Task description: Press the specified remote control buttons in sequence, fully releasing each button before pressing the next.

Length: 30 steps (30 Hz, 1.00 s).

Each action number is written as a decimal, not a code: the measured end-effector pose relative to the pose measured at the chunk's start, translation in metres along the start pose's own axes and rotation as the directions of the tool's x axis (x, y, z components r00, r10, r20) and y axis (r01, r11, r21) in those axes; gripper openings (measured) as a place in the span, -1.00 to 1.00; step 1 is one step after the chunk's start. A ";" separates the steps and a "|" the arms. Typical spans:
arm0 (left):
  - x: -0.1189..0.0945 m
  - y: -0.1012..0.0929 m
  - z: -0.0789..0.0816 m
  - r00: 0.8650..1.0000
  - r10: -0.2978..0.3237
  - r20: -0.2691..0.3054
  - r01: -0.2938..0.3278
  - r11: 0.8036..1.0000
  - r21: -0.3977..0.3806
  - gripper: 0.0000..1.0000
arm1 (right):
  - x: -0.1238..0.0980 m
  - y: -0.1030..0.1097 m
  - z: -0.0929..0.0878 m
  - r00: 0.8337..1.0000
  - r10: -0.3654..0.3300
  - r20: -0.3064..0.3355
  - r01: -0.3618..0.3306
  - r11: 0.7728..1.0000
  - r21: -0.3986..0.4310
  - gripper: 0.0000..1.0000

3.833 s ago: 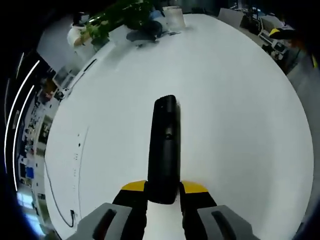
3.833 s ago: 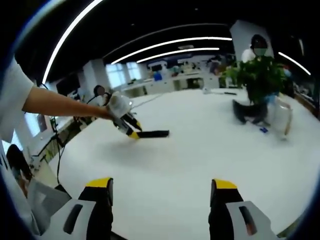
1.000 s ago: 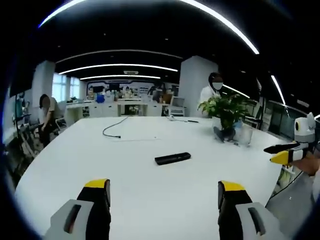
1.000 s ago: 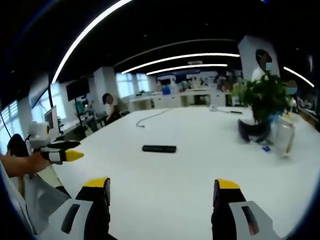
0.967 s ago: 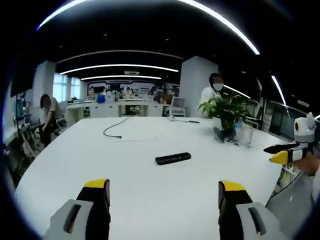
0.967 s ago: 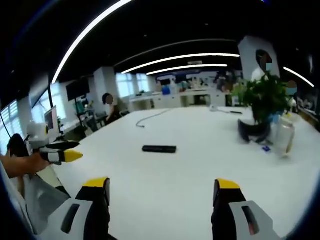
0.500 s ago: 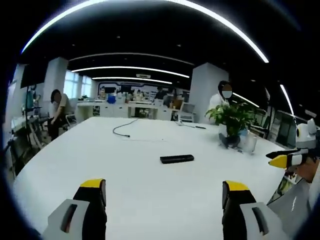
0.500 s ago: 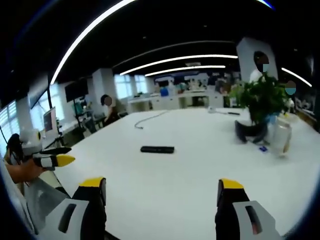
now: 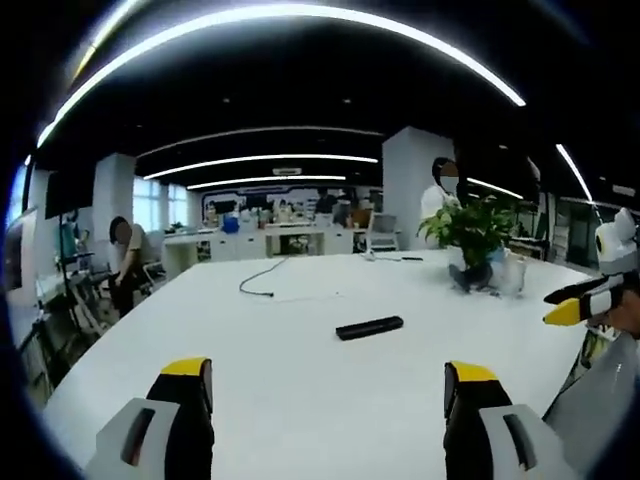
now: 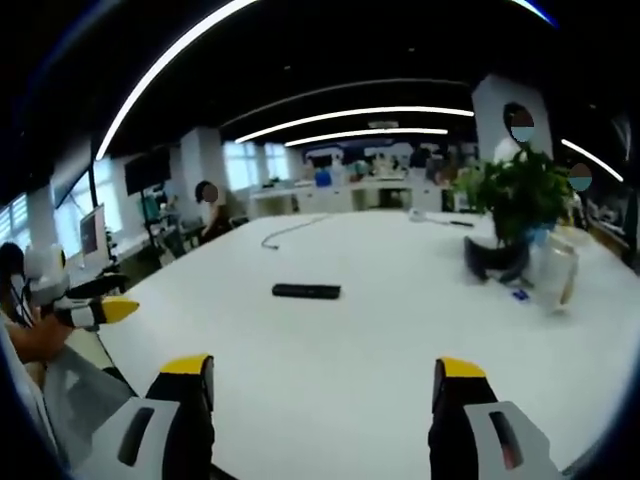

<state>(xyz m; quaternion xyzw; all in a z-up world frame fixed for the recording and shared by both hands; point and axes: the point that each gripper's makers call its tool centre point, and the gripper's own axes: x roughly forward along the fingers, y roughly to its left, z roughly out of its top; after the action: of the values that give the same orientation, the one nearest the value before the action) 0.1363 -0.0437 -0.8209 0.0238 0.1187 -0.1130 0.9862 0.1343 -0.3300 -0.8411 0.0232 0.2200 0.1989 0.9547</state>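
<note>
My left gripper (image 9: 323, 395) has its fingers spread wide with nothing between them, and my right gripper (image 10: 322, 390) is the same, both held back over the near edge of the white surface (image 9: 300, 370). A few seconds ago the left fingers were clamped on the end of the remote control; now the remote control (image 9: 369, 327) lies alone on the surface, well out in front of both grippers, and in the last second both views have only drifted a little. I read that as the pressing being over, or paused, with the remote released and in plain sight, though I cannot tell from here whether the buttons reached the requested state. Counting: one remote control, also seen in the right gripper view (image 10: 306, 291); one potted plant (image 10: 513, 205) at the far right of the surface with one clear container (image 10: 557, 272) just beside it; one dark cable (image 9: 262, 282) trailing on the far side; two grippers, each catching the other's yellow-tipped fingers at the edge of its view.
</note>
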 end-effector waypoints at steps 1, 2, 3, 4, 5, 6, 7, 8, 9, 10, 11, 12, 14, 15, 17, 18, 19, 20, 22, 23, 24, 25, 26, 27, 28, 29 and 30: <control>0.000 -0.001 -0.001 1.000 -0.005 -0.003 0.005 1.000 -0.003 0.99 | 0.000 0.000 -0.001 1.000 0.001 -0.004 -0.001 1.000 0.004 0.80; 0.001 -0.002 -0.003 1.000 -0.013 -0.017 0.013 1.000 -0.016 1.00 | 0.000 -0.001 -0.002 1.000 0.000 -0.007 0.000 1.000 0.006 0.80; 0.001 -0.003 -0.004 0.999 -0.018 -0.027 0.017 1.000 -0.014 0.99 | 0.000 -0.001 -0.002 1.000 0.000 -0.008 0.001 1.000 0.007 0.79; 0.001 -0.003 -0.006 0.999 -0.019 -0.033 0.018 1.000 -0.010 0.98 | 0.000 0.000 -0.002 1.000 0.000 -0.008 0.000 1.000 0.007 0.79; 0.001 -0.004 -0.007 0.999 -0.017 -0.045 0.017 1.000 0.002 0.96 | 0.001 0.000 -0.002 1.000 0.002 -0.008 -0.002 1.000 0.008 0.79; 0.000 -0.004 -0.006 0.999 -0.015 -0.046 0.015 1.000 0.009 0.94 | 0.001 0.000 -0.002 1.000 0.004 -0.009 -0.004 1.000 0.008 0.79; 0.000 -0.005 -0.005 0.999 -0.014 -0.039 0.015 1.000 0.016 0.92 | 0.001 0.000 -0.003 1.000 0.008 -0.017 -0.008 1.000 0.011 0.78; -0.001 -0.005 -0.004 0.999 -0.014 -0.032 0.015 1.000 0.018 0.91 | 0.002 0.000 -0.004 1.000 0.010 -0.020 -0.009 1.000 0.014 0.79; -0.001 -0.004 -0.004 0.999 -0.013 -0.029 0.014 1.000 0.017 0.91 | 0.002 0.000 -0.004 1.000 0.011 -0.020 -0.011 1.000 0.017 0.79; -0.001 -0.003 -0.004 0.999 -0.010 -0.030 0.010 1.000 0.015 0.92 | 0.001 0.000 -0.004 1.000 0.012 -0.019 -0.012 1.000 0.018 0.79; -0.002 -0.002 -0.003 0.999 -0.001 -0.037 0.001 1.000 0.009 0.92 | 0.001 0.000 -0.003 1.000 0.012 -0.016 -0.011 1.000 0.018 0.79; -0.002 -0.001 -0.003 0.999 0.005 -0.038 -0.004 1.000 0.003 0.92 | 0.001 0.000 -0.003 1.000 0.012 -0.016 -0.012 1.000 0.018 0.79; -0.003 0.004 -0.003 0.999 0.017 -0.035 -0.017 1.000 -0.018 0.93 | 0.001 0.001 -0.004 1.000 0.016 -0.021 -0.016 1.000 0.018 0.79; -0.003 0.005 -0.002 0.999 0.022 -0.031 -0.023 0.999 -0.024 0.93 | 0.001 0.001 -0.004 1.000 0.017 -0.022 -0.017 1.000 0.017 0.79; -0.004 0.009 0.000 0.999 0.038 -0.018 -0.038 0.999 -0.032 0.91 | 0.002 0.002 -0.004 1.000 0.021 -0.023 -0.021 1.000 0.015 0.79; -0.004 0.010 -0.001 0.999 0.042 -0.021 -0.043 0.998 -0.036 0.91 | 0.002 0.002 -0.004 0.999 0.022 -0.023 -0.022 1.000 0.016 0.78; -0.004 0.010 -0.001 0.999 0.045 -0.025 -0.046 0.998 -0.041 0.91 | 0.002 0.002 -0.005 0.999 0.025 -0.026 -0.024 1.000 0.017 0.78; -0.005 0.011 -0.002 0.998 0.050 -0.030 -0.051 0.998 -0.046 0.91 | 0.002 0.003 -0.005 0.999 0.026 -0.028 -0.026 1.000 0.018 0.78; -0.006 0.012 -0.001 0.998 0.057 -0.028 -0.059 0.997 -0.047 0.91 | 0.002 0.003 -0.005 0.999 0.027 -0.028 -0.027 0.999 0.019 0.78; -0.006 0.013 -0.001 0.998 0.061 -0.026 -0.062 0.997 -0.047 0.91 | 0.002 0.003 -0.005 0.999 0.028 -0.026 -0.028 0.999 0.018 0.78; -0.007 0.014 0.000 0.998 0.065 -0.020 -0.065 0.997 -0.050 0.90 | 0.002 0.003 -0.005 0.999 0.029 -0.026 -0.029 0.999 0.018 0.78; -0.007 0.014 0.001 0.998 0.066 -0.018 -0.067 0.996 -0.053 0.89 | 0.002 0.004 -0.005 0.999 0.030 -0.028 -0.030 0.999 0.018 0.78; -0.007 0.015 0.001 0.997 0.069 -0.019 -0.070 0.996 -0.054 0.89 | 0.002 0.004 -0.006 0.999 0.032 -0.031 -0.031 0.999 0.018 0.78; -0.007 0.016 0.000 0.997 0.076 -0.022 -0.077 0.996 -0.054 0.88 | 0.002 0.004 -0.006 0.999 0.033 -0.031 -0.032 0.999 0.017 0.77; -0.008 0.017 0.000 0.997 0.080 -0.022 -0.081 0.995 -0.053 0.87 | 0.002 0.004 -0.006 0.999 0.033 -0.031 -0.033 0.999 0.016 0.77; -0.008 0.018 0.001 0.996 0.084 -0.019 -0.085 0.995 -0.055 0.87 | 0.002 0.004 -0.006 0.999 0.034 -0.030 -0.034 0.999 0.014 0.77; -0.008 0.019 0.001 0.996 0.087 -0.018 -0.088 0.994 -0.057 0.86 | 0.002 0.005 -0.006 0.999 0.035 -0.030 -0.034 0.999 0.014 0.77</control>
<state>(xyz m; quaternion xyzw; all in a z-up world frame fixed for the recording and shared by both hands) 0.1333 -0.0235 -0.8178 0.0013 0.1281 -0.0660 0.9896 0.1323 -0.3251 -0.8467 0.0304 0.2353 0.2142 0.9475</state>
